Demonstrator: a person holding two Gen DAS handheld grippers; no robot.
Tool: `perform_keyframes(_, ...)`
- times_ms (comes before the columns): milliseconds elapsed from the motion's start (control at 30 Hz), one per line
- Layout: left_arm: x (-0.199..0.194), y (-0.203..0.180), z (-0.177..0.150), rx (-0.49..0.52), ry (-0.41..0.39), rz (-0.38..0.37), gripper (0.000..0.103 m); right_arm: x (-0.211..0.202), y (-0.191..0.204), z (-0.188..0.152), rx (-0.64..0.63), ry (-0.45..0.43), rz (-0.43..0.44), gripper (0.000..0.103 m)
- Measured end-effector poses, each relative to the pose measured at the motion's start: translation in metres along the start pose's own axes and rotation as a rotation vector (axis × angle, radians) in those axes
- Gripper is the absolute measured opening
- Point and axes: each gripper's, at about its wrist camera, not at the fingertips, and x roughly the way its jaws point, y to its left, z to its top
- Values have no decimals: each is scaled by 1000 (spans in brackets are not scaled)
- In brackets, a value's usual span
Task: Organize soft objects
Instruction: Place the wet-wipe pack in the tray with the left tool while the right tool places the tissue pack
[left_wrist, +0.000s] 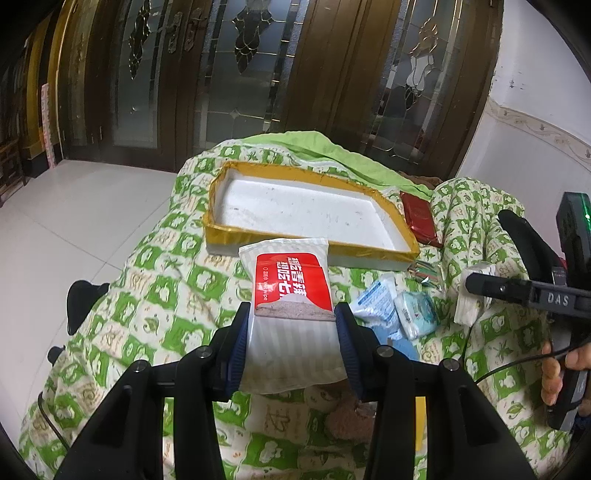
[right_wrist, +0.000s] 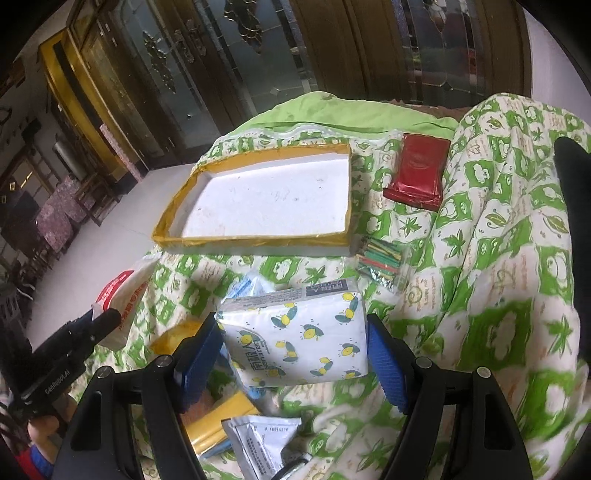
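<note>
Here, a wipes pack (left_wrist: 291, 314) sits clamped between the left gripper (left_wrist: 291, 325) fingers, lifted ahead of the tray (left_wrist: 221, 232) it seems bound for. The right gripper (right_wrist: 295, 347) fingers clamp a tissue pack (right_wrist: 299, 339), likewise raised off the quilt (right_wrist: 498, 258), apparently next for the tray.

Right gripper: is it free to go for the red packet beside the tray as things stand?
Probably not yet. The right gripper is already shut on the lemon-print tissue pack, so its jaws are occupied. The path itself looks clear: the red packet lies uncovered on the quilt, right of the tray.
</note>
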Motion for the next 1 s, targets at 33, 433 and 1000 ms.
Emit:
perform_keyframes(33,1,-1,2,2,-1,-1,44,1,-2,4,8,5,5,80)
perform_keyframes(433,21,-8,26,22,0,4,44,20,-6,43,60,-1,29,80)
perform_keyframes(1000,89,0,90,66,35,48,44,77,8,93,66,-3,29,80)
